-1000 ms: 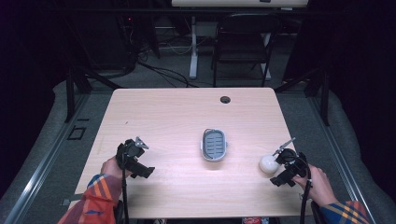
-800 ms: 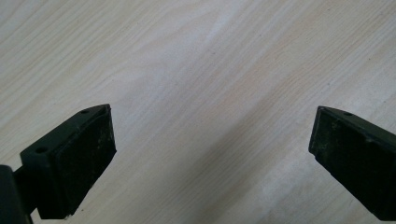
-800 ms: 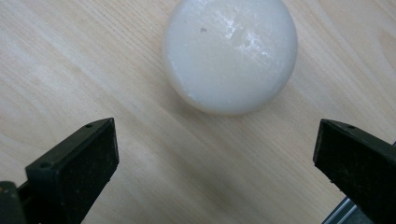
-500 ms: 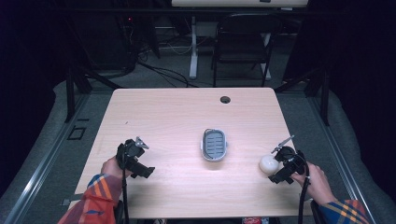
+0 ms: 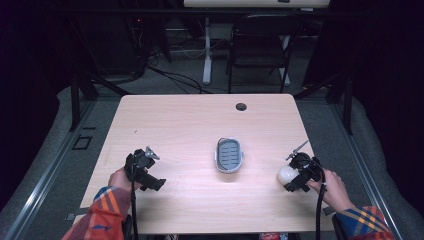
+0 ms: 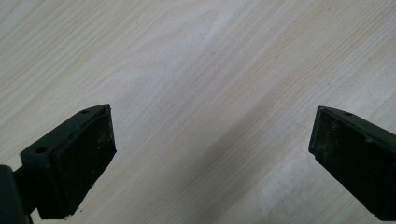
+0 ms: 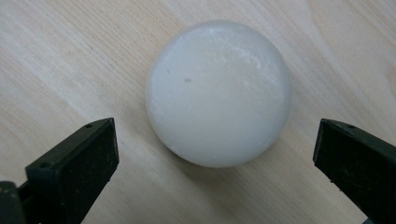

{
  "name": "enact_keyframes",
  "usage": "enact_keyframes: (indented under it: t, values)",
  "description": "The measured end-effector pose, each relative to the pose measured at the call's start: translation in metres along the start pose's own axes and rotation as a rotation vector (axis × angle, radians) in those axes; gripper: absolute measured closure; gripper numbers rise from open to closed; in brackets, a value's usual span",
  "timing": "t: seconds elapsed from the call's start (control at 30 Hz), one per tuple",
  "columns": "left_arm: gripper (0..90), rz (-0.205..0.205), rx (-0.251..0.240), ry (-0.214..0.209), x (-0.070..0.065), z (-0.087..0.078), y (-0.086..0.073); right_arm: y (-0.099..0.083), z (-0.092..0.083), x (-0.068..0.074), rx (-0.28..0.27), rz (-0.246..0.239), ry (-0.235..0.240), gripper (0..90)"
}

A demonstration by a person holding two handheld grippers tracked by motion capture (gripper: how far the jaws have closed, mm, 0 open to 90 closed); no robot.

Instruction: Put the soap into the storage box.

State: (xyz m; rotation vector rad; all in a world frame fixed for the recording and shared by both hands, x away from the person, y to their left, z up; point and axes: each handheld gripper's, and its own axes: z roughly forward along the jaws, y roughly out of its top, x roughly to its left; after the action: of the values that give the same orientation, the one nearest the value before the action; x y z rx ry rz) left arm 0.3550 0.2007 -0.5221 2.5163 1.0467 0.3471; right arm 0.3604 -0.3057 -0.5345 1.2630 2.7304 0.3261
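Observation:
A round white bar of soap (image 5: 286,174) (image 7: 218,92) lies on the wooden table (image 5: 190,130) near its right edge. My right gripper (image 5: 296,176) (image 7: 215,163) hovers just over it, jaws wide open and apart from the soap on both sides. A grey soap dish (image 5: 229,155) with a slotted bottom sits empty at the table's middle. At the left front, my left gripper (image 5: 142,172) (image 6: 210,158) is open over bare wood, nothing between its jaws.
A dark round cable hole (image 5: 241,106) sits near the table's far edge. Beyond the table stand a black chair (image 5: 257,50) and a white desk leg (image 5: 206,50) with cables on the floor. Bare wood lies between the dish and each gripper.
The right gripper has shifted slightly toward the soap. The left gripper, the soap and the dish have stayed in place.

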Motion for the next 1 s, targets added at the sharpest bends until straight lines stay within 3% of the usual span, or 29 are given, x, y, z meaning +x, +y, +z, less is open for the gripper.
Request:
enact_keyframes:
  t: [0.13,0.17,0.2,0.3,0.37,0.4,0.47,0.53,0.6,0.63,0.7,0.73,0.77,0.9,1.0]
  values:
    - [0.5,0.0,-0.001,0.0,0.0,0.0,0.0,0.004,-0.002,-0.003,0.023,-0.007,0.014,0.0]
    - [0.5,-0.001,-0.001,-0.001,0.0,0.0,0.0,0.005,-0.001,-0.003,0.013,0.003,0.031,0.0]
    - [0.5,0.0,-0.001,-0.001,0.0,0.0,0.0,0.004,0.004,0.0,-0.053,0.054,0.037,0.0]
    - [0.5,-0.001,-0.001,-0.001,0.0,0.0,0.0,0.008,0.004,0.0,-0.067,0.059,0.04,0.0]
    - [0.5,0.0,-0.001,-0.001,0.0,0.0,0.0,0.01,0.002,-0.002,-0.03,0.038,0.035,0.0]
    - [0.5,0.0,-0.001,-0.001,0.0,0.0,0.0,0.013,0.0,-0.004,0.008,0.005,0.036,0.0]
    - [0.5,0.001,-0.001,-0.001,0.0,0.0,0.0,0.014,-0.001,-0.005,0.021,0.003,0.043,0.0]
    - [0.5,0.001,-0.002,-0.001,0.0,0.0,0.0,0.014,0.001,-0.004,-0.015,0.041,0.051,0.0]
    - [0.5,0.002,-0.001,-0.001,0.0,0.0,0.0,0.015,0.002,-0.004,0.0,0.021,0.049,0.0]
    - [0.5,0.002,-0.002,0.0,0.0,-0.001,0.0,0.014,0.006,0.0,-0.047,0.062,0.055,0.0]
    - [0.5,0.002,-0.003,0.0,0.0,-0.001,0.0,0.019,0.002,-0.003,0.038,-0.02,0.038,0.0]
    - [0.5,0.002,-0.003,0.0,0.0,-0.001,0.0,0.019,0.002,-0.003,0.038,-0.02,0.038,0.0]
    - [0.5,0.002,-0.001,0.0,0.0,-0.001,0.0,0.017,0.007,0.002,-0.03,0.04,0.032,3.7]
    - [0.5,0.002,-0.003,0.0,0.0,-0.001,0.0,0.02,0.007,0.0,0.022,-0.01,0.009,7.0]
    - [0.5,0.003,-0.003,0.0,0.0,-0.001,0.0,0.021,0.01,0.001,0.011,-0.001,0.014,7.2]
